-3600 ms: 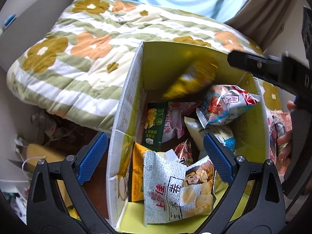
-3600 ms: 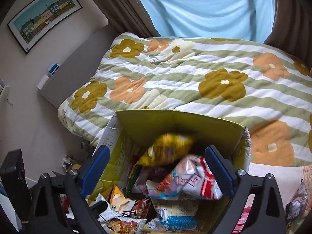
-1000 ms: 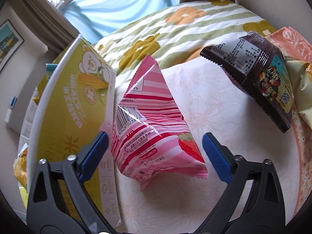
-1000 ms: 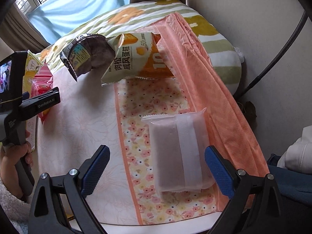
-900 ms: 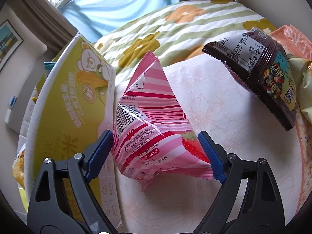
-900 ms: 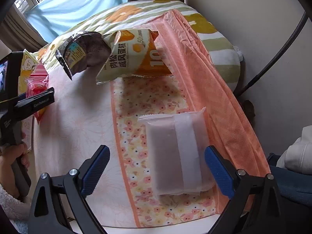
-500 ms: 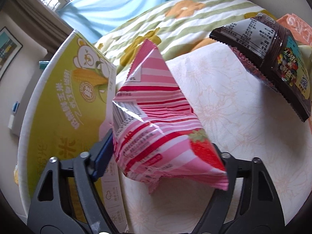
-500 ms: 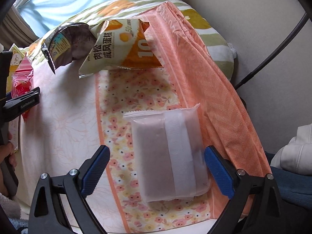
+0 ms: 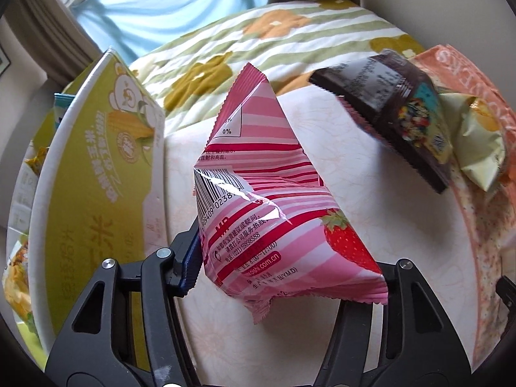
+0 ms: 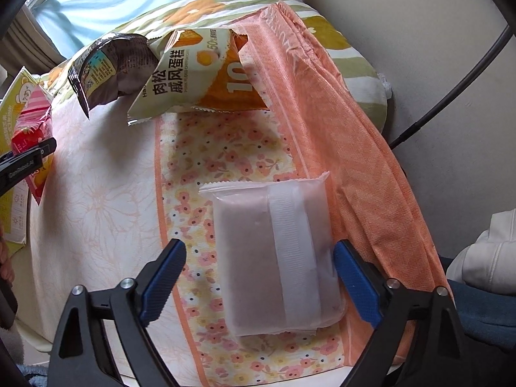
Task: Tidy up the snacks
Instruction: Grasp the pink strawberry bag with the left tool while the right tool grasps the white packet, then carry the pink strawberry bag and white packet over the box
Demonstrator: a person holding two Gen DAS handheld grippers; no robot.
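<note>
Blue-padded jaws of the left hand-held gripper (image 9: 285, 271) have just been closing and now clench the pink striped foil strawberry snack packet (image 9: 274, 213), whose crinkled lower half bulges between them. A second ago the jaws stood wide on either side of it, so the grasp is fresh; I judge the packet ready to be lifted into the yellow-green cardboard box (image 9: 96, 193) standing just to its left, where other snacks already show over the rim.

On the other side, the right hand-held gripper (image 10: 258, 280) has also just been narrowing around the translucent whitish flat wrapped packet (image 10: 277, 258). One pad looks to be at the packet's edge, the other stands clear of it, so it is unclenched and not yet holding.

Farther out on the floral cloth (image 10: 96, 200) covering the bed, a dark brown foil snack bag (image 10: 109, 67) and a cream-and-orange cake packet (image 10: 196, 74) lean together, waiting their turn. Two pickups seem under way at once.
</note>
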